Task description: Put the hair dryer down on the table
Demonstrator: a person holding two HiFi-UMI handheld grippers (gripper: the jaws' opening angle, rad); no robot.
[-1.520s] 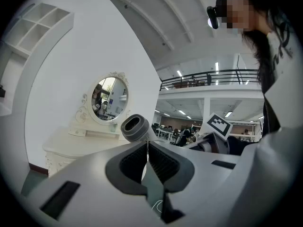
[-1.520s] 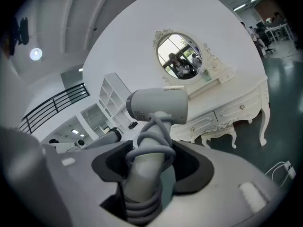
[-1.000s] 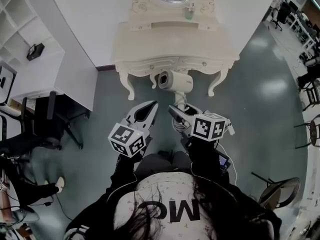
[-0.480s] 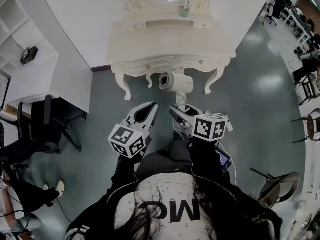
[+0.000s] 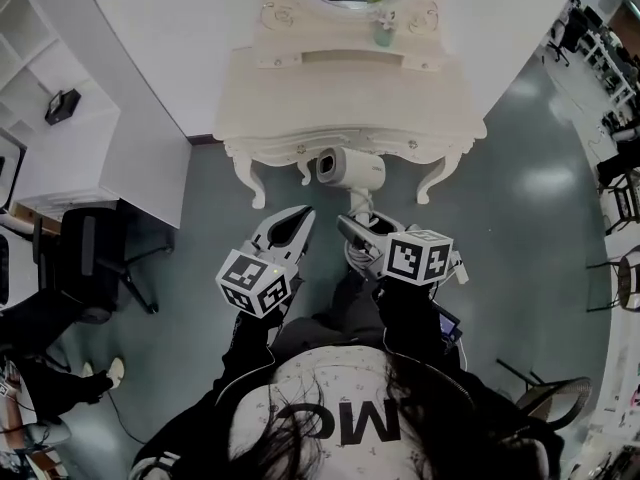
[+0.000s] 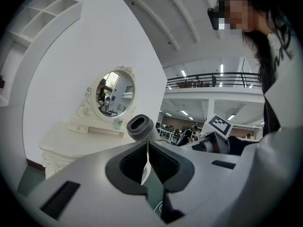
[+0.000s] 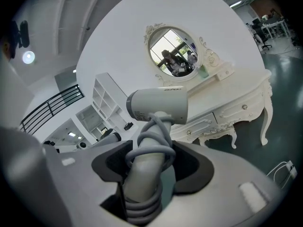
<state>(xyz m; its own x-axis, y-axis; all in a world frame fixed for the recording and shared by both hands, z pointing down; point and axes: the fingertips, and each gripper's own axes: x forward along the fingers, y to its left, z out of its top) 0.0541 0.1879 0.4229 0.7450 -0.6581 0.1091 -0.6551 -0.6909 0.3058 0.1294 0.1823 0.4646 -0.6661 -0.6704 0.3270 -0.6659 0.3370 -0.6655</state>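
Dryer: hanging upright in the air, nozzle level, just in front of the front edge of the table; it is sitting over the floor, not over the tabletop.
Right gripper: clamping the dryer by its handle, with the jaws standing wide around it.
Cord: coiling around the handle in several loops, some of them lying between the pads.
Left gripper: idling beside the right one, jaws pressed together on nothing.
Drop risk: letting go here is likely sending the dryer to the floor, since the top is lying further forward and higher.
Snag risk: the loops are probably catching on a pad as the jaws part, dragging the dryer sideways or off the edge.
Tipping risk: the heavy barrel is sitting above the grip, so setting it down on the handle end is inviting it to topple; laying it on its side looks safer.
Edge risk: the front edge is curving, so a placement too near it is risking a roll-off.
Clutter risk: the cup at the back is standing well clear, though an overreach is risking a knock.
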